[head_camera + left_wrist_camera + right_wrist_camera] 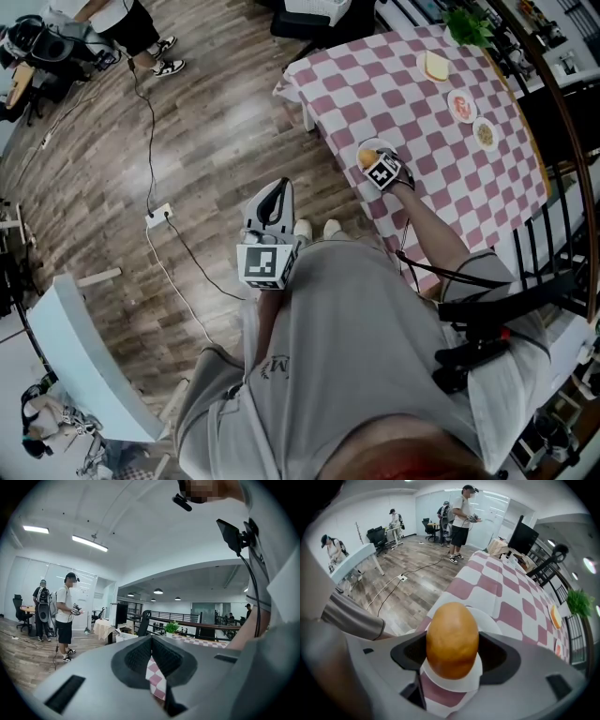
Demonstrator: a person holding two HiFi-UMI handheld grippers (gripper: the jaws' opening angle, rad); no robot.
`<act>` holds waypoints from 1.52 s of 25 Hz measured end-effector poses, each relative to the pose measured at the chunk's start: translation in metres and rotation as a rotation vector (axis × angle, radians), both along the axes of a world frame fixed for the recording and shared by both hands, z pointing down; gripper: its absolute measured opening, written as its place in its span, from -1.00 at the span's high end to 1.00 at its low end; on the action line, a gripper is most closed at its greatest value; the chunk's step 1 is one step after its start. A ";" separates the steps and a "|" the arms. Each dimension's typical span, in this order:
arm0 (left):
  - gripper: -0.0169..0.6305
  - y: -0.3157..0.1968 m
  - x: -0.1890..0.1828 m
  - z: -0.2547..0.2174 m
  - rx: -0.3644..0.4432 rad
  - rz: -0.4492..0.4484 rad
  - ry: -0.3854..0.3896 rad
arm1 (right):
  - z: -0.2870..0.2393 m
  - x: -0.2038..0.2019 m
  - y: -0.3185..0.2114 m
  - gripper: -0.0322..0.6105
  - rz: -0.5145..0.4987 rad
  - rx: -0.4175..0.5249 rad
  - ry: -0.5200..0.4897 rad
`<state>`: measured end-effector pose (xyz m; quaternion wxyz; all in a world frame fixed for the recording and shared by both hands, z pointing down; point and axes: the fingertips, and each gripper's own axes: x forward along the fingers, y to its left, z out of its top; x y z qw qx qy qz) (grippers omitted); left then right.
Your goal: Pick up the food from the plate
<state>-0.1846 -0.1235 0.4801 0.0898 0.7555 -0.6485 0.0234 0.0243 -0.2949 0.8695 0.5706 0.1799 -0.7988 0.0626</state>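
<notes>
The right gripper [452,660] points steeply down at the white plate [490,619], right of centre in the head view. Its jaws stand spread either side of the bun [452,637], seemingly ready to squeeze. The left gripper [151,657] waits at mid-frame, jaws together and empty, likely just kept clear.

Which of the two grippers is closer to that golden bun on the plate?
Right. The right gripper straddles the bun; the left gripper hangs by the person's waist, well away from it.
</notes>
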 end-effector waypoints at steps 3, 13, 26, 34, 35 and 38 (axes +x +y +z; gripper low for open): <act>0.92 -0.004 0.005 -0.002 0.003 0.013 -0.002 | 0.002 0.007 -0.005 -0.05 0.068 -0.029 -0.027; 0.92 -0.007 0.004 -0.004 0.006 0.011 -0.016 | -0.003 0.009 -0.001 -0.05 0.013 -0.035 -0.005; 0.92 -0.011 0.000 -0.006 0.017 0.015 -0.021 | 0.001 0.011 0.005 -0.05 -0.081 -0.080 0.065; 0.92 -0.017 0.002 -0.002 0.014 0.032 -0.008 | -0.009 0.008 0.006 -0.05 -0.096 -0.079 0.056; 0.92 -0.019 0.003 -0.002 0.013 0.038 -0.007 | -0.012 0.007 0.005 -0.05 -0.096 -0.078 0.054; 0.92 -0.022 0.008 -0.001 0.011 0.055 -0.004 | -0.023 0.008 0.001 -0.05 -0.089 -0.070 0.050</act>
